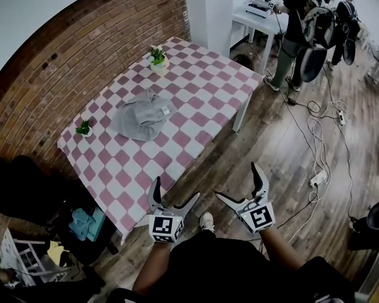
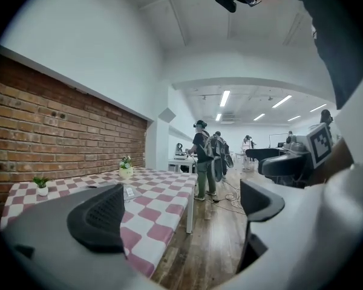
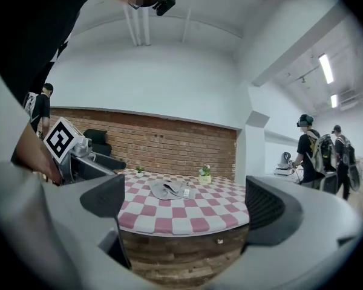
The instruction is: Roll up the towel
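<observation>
A crumpled grey towel [image 1: 142,115] lies near the middle of the table with the pink-and-white checked cloth [image 1: 196,100]. Both grippers hang off the table's near edge, above the wooden floor, apart from the towel. My left gripper [image 1: 175,191] is open with nothing between its jaws. My right gripper [image 1: 238,182] is open and empty too. In the right gripper view the towel [image 3: 169,190] lies flat and far off on the table [image 3: 187,222], seen between the open fingers [image 3: 272,210]. In the left gripper view the table [image 2: 163,213] runs along the left, and the left finger [image 2: 100,216] hides most of the towel.
Two small potted plants [image 1: 156,57] [image 1: 83,129] stand on the table by the brick wall [image 1: 63,62]. Black bags and a white rack [image 1: 25,257] sit at the left. Cables and a power strip [image 1: 317,179] lie on the floor at the right. People [image 1: 297,30] stand by a white desk at the back.
</observation>
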`<state>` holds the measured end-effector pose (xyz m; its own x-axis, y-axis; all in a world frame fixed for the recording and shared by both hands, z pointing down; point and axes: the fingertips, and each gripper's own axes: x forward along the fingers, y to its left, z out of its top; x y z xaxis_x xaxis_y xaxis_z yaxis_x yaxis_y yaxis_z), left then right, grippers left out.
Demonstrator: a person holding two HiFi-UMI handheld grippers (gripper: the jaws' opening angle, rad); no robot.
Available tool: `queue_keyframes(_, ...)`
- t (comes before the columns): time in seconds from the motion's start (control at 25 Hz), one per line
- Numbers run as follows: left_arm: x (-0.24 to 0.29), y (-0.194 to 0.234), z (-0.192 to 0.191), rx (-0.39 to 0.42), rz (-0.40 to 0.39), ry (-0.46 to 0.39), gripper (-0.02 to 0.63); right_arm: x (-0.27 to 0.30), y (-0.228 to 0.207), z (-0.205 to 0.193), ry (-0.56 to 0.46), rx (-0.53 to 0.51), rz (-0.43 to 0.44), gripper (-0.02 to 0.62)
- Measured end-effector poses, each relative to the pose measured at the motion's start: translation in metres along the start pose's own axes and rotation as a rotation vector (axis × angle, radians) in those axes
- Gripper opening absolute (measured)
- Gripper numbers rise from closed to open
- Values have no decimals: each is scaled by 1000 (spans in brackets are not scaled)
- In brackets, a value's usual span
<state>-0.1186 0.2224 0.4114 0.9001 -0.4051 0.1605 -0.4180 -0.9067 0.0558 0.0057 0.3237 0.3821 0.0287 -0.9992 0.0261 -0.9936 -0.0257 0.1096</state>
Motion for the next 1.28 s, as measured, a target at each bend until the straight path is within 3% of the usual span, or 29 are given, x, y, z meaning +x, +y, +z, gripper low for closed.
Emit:
queue_keyframes(0.28,19,53,-5,11,48,20,553,64,3,0,28,-19,72,592)
queue_keyframes(0.56,26,77,-18,45,64,68,514,98,9,-9,58,-27,142,592)
queue_keyframes(0.84,50,90,-22,149,60,128,473,127,-1,-14,51,-62,194,592)
queue_keyframes(1.0,68,106,-32,213,62,199,457,153,-12,-26,46,-52,234,592)
queue_keyframes(1.28,116,150,-40,396,90,353,441,209,-36,-47,66,-45,339,592)
